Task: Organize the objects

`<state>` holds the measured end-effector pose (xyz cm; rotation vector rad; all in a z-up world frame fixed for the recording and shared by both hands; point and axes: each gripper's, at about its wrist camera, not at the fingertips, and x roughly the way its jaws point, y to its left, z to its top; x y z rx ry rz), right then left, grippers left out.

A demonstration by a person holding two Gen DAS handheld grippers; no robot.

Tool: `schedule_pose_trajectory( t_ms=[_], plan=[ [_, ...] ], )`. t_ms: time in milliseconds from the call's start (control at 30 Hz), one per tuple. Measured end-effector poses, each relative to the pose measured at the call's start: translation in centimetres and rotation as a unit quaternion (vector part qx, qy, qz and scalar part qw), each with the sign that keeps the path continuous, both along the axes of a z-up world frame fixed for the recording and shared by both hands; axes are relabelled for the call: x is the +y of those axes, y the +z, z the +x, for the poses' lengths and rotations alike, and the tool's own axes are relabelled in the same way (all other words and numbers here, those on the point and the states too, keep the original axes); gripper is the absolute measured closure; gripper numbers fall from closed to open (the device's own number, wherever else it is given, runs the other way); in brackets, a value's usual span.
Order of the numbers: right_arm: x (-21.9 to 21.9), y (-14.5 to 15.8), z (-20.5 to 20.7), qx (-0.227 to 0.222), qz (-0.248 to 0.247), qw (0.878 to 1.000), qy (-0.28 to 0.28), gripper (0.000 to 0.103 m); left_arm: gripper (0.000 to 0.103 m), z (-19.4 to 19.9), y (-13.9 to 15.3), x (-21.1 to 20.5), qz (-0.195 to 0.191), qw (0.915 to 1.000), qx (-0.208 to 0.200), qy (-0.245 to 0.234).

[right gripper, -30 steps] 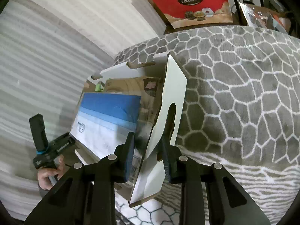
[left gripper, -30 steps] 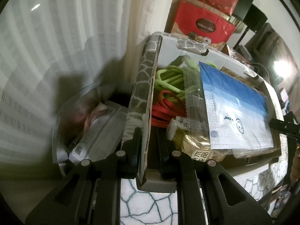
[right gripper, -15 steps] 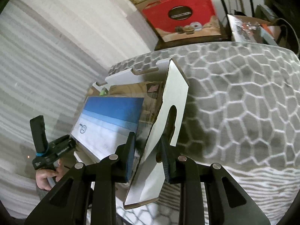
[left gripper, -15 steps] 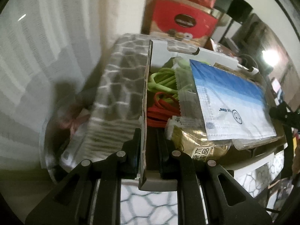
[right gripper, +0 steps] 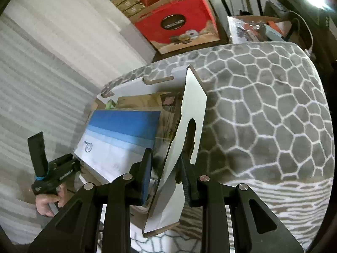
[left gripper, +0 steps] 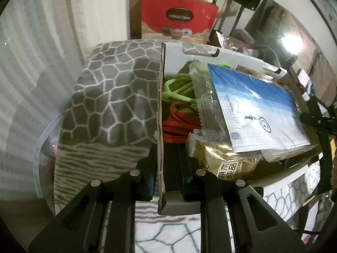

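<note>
A white-lined cardboard box (left gripper: 190,51) packed with household odds and ends is gripped at both ends above a grey fleece blanket with a white honeycomb pattern (left gripper: 113,97). The left gripper (left gripper: 167,166) is clamped narrowly on the box's left end wall, one jaw outside and one inside; the right gripper (right gripper: 166,168) pinches the opposite wall, a white panel with a slotted handle hole (right gripper: 190,113), between its blue-padded fingers (right gripper: 147,172).

Inside the box lie a coil of lime-green cord (left gripper: 179,88), a coil of red cord (left gripper: 179,124), a gold foil packet printed with black characters (left gripper: 227,164) and, on top, a blue-and-white plastic pouch bearing a smiley mark (left gripper: 259,109).

Compared with a second ago, the box has travelled sideways: in the left wrist view the clear plastic bag of papers (left gripper: 45,147) that filled the lower left is now mostly covered by the blanket, only its rim showing. The red carton marked "COLLECTION" (left gripper: 179,19) stands nearer the centre of both views. The contents have not shifted within the box, and both grips have held through the move.

In the right wrist view, a person's hand (right gripper: 47,202) holds the left tool's handle at lower left.
</note>
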<state>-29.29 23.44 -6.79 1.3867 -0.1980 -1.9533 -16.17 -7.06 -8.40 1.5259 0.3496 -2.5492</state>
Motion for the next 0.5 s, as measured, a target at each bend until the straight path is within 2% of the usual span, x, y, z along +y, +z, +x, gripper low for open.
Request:
schedule_pose_trajectory(
  t_ms=[233, 333, 367, 400, 500],
  plan=[
    [1.2, -0.6, -0.2, 0.000, -0.006, 1.000, -0.015, 0.077, 0.085, -0.6, 0.0, 1.1, -0.009, 0.9999, 0.000, -0.007],
    [1.1, -0.6, -0.2, 0.000, -0.007, 1.000, -0.018, 0.074, 0.085, -0.5, 0.1, 1.3, -0.006, 1.0000, 0.002, -0.008],
    [1.1, -0.5, -0.2, -0.002, -0.008, 1.000, -0.021, 0.072, 0.085, -0.6, 0.2, 1.4, -0.006, 1.0000, 0.005, -0.005],
    [1.3, -0.4, -0.1, -0.004, -0.012, 1.000, -0.026, 0.065, 0.082, -0.5, 0.4, 1.5, -0.007, 0.9999, 0.008, -0.004],
    [1.7, 0.4, 0.0, 0.003, -0.018, 0.999, -0.034, 0.054, 0.070, -0.2, 1.0, 1.6, -0.026, 0.9996, 0.015, 0.001]
  ],
)
